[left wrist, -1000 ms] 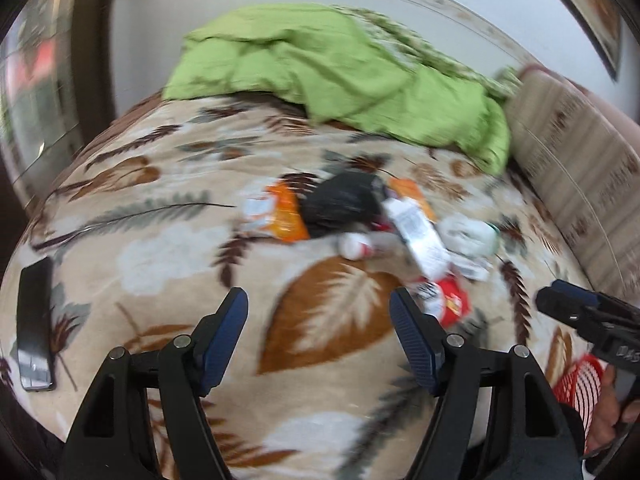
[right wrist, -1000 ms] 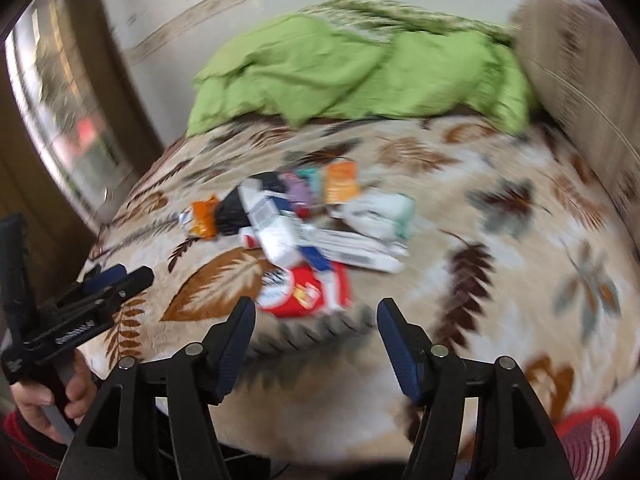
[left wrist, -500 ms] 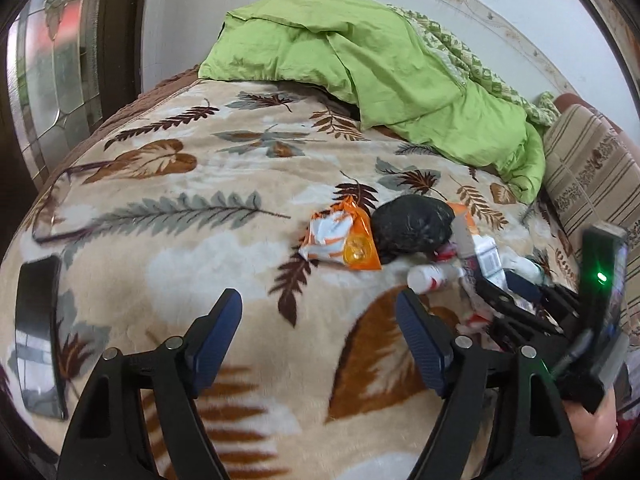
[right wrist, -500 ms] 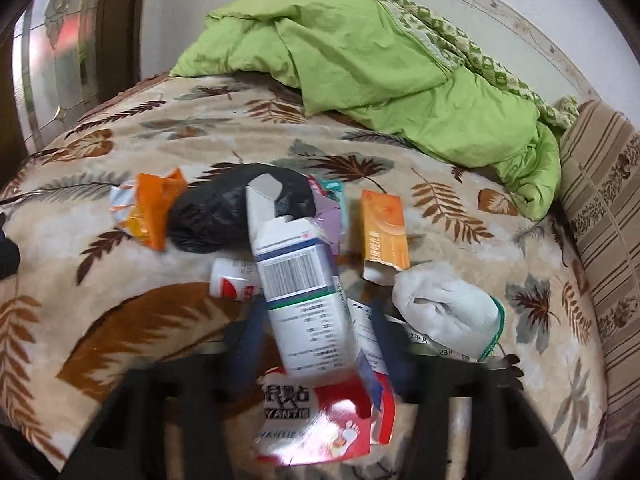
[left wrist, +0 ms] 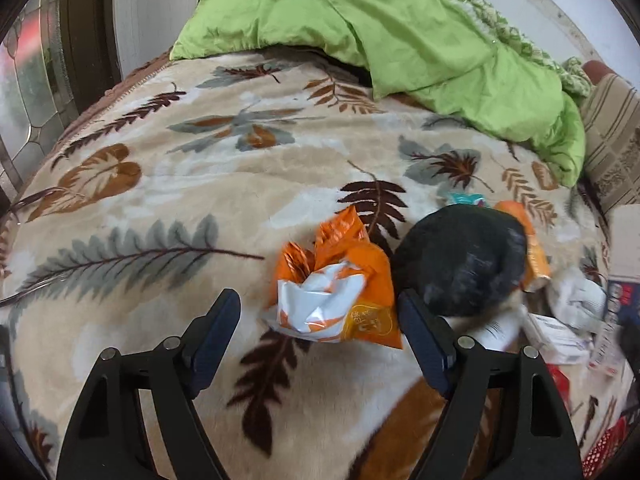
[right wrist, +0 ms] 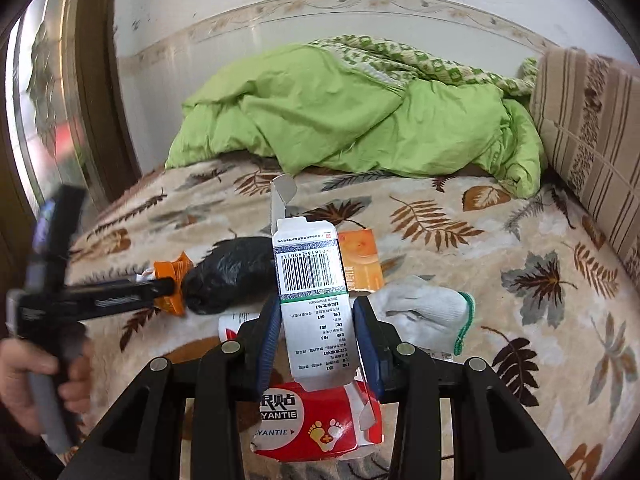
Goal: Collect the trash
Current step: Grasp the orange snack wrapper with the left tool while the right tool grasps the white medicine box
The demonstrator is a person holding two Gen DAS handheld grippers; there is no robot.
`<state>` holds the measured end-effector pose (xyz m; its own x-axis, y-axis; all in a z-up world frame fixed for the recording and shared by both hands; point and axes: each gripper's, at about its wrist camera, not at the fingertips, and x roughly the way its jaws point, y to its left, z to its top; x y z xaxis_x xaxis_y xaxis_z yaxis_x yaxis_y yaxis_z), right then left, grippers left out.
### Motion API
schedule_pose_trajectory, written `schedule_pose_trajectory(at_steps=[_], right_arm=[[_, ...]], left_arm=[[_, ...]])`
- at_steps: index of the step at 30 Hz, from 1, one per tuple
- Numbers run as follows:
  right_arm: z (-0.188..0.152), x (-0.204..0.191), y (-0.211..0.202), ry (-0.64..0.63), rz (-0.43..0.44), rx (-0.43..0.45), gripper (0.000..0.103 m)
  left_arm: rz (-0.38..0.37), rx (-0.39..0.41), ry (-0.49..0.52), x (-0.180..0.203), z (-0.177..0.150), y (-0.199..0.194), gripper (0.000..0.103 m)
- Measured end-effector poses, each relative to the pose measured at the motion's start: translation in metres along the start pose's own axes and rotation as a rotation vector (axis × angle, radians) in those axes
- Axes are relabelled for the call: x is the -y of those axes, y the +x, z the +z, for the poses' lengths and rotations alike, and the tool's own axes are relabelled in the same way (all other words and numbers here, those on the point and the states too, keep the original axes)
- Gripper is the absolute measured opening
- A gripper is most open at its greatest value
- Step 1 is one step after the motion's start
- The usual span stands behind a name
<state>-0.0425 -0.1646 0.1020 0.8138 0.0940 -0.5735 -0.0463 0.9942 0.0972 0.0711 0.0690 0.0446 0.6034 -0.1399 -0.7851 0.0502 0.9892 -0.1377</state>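
Observation:
Trash lies heaped on a leaf-patterned blanket [left wrist: 168, 200]. My left gripper [left wrist: 320, 332] is open just above it, and an orange and white snack wrapper [left wrist: 336, 292] lies between its fingertips, untouched. Its right fingertip is close to a black plastic bag [left wrist: 460, 260]. My right gripper [right wrist: 316, 336] is shut on a white carton with a barcode [right wrist: 310, 276], held upright above a red packet [right wrist: 308, 424]. Around it lie the black bag [right wrist: 228, 272], an orange box [right wrist: 360, 264] and a white glove [right wrist: 424, 312]. The left gripper [right wrist: 168, 286], in a person's hand [right wrist: 28, 368], reaches the orange wrapper [right wrist: 176, 270].
A crumpled green duvet [right wrist: 360, 120] fills the far end of the bed. A striped cushion [right wrist: 588, 128] stands along the right side. A dark wooden frame with patterned glass [left wrist: 40, 80] borders the left. Behind the duvet the wall [right wrist: 240, 0] closes the back.
My left gripper has moved forward and down to the orange wrapper. My right gripper has advanced into the pile and shut on the white carton, which now stands upright between its pads.

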Motion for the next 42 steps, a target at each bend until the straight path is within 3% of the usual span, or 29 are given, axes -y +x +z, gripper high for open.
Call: schedule_pose_trajectory(at_steps=[1,7,16,23,31,42], right_arm=[[-0.001,0.001,0.0,0.012,0.009,-0.004,0.039],[-0.004,0.004,0.002,0.042,0.033,-0.024,0.039],[-0.011,0.005,-0.02,0.047,0.042,0.004,0.039],[-0.035,0.012,-0.055,0.049,0.067,0.006,0.039],[-0.06,0.036,-0.099,0.106,0.099,0.035,0.039],[-0.064,0.041,-0.099,0.131,0.126,0.026,0.039]], left_arm=[[0.001,-0.003,-0.007,0.0,-0.001,0.005,0.071],[0.033,0.047,0.016,0.003,-0.004,0.001,0.064],[0.029,0.179,0.075,0.024,-0.025,-0.07,0.063],[-0.002,0.223,0.147,0.064,-0.087,-0.126,0.064],[0.019,0.252,0.175,0.089,-0.136,-0.158,0.064],[0.089,0.289,0.218,0.1,-0.14,-0.153,0.064]])
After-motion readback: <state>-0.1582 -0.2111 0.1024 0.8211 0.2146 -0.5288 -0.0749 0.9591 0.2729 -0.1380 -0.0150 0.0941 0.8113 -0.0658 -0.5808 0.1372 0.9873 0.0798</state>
